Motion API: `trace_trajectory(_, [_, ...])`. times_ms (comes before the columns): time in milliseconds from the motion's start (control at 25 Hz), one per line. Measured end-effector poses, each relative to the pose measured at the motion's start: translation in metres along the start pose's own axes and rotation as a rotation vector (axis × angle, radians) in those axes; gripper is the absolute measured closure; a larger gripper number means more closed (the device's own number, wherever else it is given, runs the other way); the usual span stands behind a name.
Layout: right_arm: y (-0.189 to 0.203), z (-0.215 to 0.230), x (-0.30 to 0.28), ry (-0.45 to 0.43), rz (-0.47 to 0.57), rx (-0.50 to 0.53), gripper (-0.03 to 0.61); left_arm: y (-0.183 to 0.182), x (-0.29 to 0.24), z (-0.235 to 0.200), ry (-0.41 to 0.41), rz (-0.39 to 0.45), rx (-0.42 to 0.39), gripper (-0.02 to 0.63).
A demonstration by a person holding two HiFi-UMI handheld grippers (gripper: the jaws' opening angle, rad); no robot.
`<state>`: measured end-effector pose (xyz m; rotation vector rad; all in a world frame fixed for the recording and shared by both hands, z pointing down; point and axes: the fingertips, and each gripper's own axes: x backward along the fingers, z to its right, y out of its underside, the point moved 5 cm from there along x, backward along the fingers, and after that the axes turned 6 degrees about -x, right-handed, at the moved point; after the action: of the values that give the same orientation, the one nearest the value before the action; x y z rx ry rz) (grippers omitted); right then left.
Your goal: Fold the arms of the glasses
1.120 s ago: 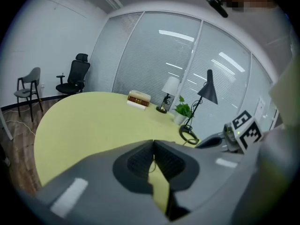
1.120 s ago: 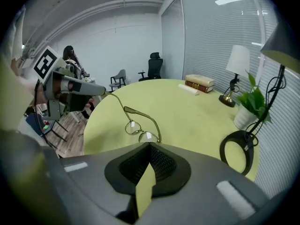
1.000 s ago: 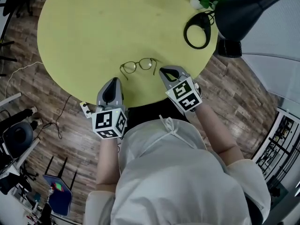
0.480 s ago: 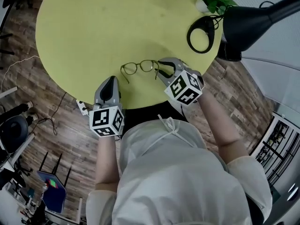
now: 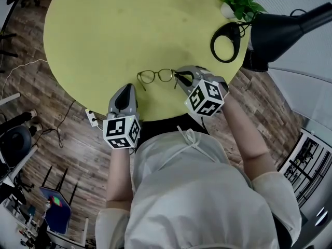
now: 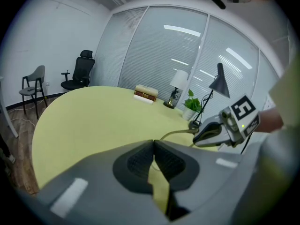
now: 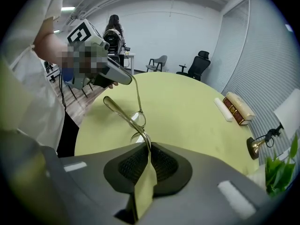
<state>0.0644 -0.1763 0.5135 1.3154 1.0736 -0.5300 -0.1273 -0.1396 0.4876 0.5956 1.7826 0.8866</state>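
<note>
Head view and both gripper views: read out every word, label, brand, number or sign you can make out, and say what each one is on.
No readable words, brands or numbers in any view.
Left marker cube: black and white square pattern, not lettering.
Right marker cube: likewise, a pattern only.
Book on the table: any print on its spine is too small and blurred to read.

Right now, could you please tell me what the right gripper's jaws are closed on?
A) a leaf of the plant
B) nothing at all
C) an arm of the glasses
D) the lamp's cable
C: in the right gripper view, the right gripper has just been closing its jaws, and they now pinch an arm of the glasses.
</note>
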Motion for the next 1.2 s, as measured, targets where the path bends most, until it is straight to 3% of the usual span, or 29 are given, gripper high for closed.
trace_trajectory(480, [-0.001,0.008,0.001,-0.039,0.01,0.077,0.561,-0.017,-0.015,-0.004,0.016,0.001,-0.042,0.606])
trace_trajectory(1200, [-0.001,0.008,0.0,-0.042,0.011,0.064,0.561,-0.012,-0.034,0.008,0.041,-0.032,-0.08,0.606])
